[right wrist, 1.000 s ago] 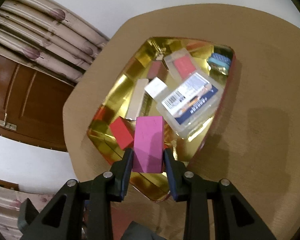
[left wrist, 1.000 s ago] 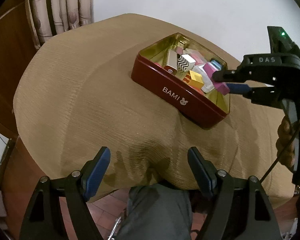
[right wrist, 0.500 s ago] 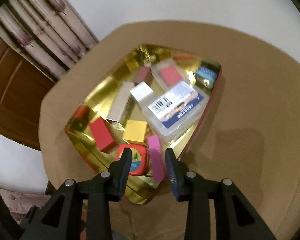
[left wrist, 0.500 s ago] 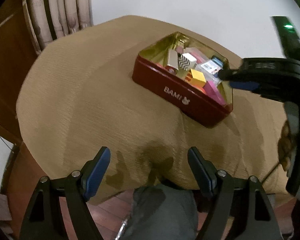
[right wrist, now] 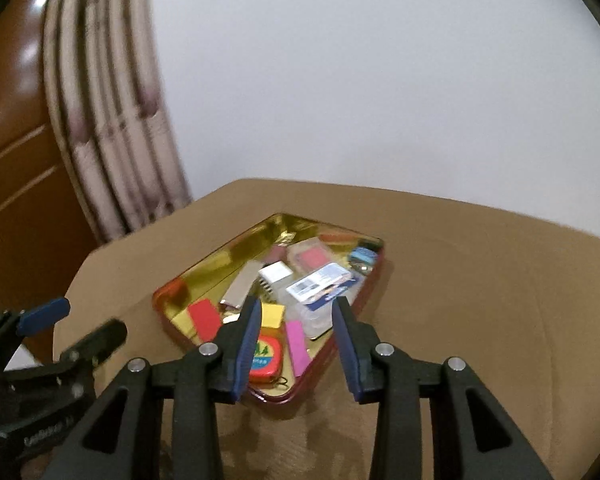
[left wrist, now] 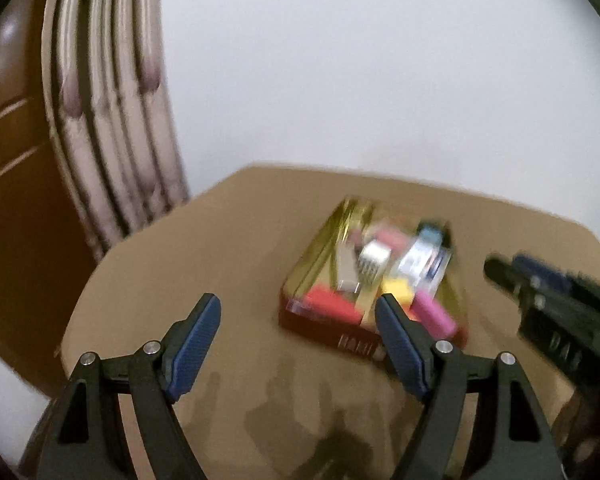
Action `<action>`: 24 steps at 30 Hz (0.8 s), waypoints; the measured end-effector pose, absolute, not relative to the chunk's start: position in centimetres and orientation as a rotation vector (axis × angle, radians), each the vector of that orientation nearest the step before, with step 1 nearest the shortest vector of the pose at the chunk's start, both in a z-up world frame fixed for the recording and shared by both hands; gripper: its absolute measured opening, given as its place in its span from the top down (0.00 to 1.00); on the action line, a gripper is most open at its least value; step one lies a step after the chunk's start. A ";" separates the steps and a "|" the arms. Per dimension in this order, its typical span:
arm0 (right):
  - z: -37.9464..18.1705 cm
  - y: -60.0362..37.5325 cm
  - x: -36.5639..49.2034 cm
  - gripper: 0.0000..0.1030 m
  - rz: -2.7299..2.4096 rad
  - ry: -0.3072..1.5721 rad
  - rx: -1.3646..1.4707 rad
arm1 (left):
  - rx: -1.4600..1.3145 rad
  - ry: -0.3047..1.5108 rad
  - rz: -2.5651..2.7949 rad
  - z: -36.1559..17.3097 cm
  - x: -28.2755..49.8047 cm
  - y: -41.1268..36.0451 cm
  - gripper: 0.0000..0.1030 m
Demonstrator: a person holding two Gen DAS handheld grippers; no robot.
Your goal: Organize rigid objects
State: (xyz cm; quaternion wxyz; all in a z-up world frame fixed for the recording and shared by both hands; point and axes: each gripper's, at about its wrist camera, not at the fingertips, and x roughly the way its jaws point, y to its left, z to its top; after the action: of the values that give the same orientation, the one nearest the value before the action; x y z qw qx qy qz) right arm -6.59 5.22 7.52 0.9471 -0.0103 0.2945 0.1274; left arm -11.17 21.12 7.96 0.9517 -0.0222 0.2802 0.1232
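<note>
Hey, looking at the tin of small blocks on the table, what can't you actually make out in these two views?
- Left wrist view: motion blur smears the tin; its lettering is unreadable.
- Left wrist view: right gripper is blurred and cut off by the frame edge.
- Right wrist view: the right gripper's own fingers hide part of the red tape measure.
- Right wrist view: small print on the clear plastic case is too small.

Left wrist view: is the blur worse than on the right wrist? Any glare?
Left wrist view: heavy motion smear over the tin and its contents, lettering unreadable; the left tool itself stays sharp. Right wrist view: milder blur, the barcode box and pink block stay legible; the gold lining glares, the door shows a highlight. Both bow with fisheye curvature.
</note>
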 end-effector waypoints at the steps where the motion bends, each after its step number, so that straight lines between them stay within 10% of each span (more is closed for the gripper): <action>1: 7.5 5.1 -6.9 0.64 0.243 0.588 -0.017 | -0.028 0.546 0.254 8.2 -11.0 20.9 0.26; 24: 7.8 6.0 -9.1 0.64 0.159 0.495 -0.142 | -0.045 0.597 0.184 8.3 -9.9 20.1 0.27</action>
State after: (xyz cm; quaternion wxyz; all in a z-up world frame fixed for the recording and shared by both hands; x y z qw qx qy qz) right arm -9.06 6.02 7.83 0.9639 -0.0703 0.2445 0.0788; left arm -9.89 20.15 8.30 0.9514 -0.0221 0.2936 0.0907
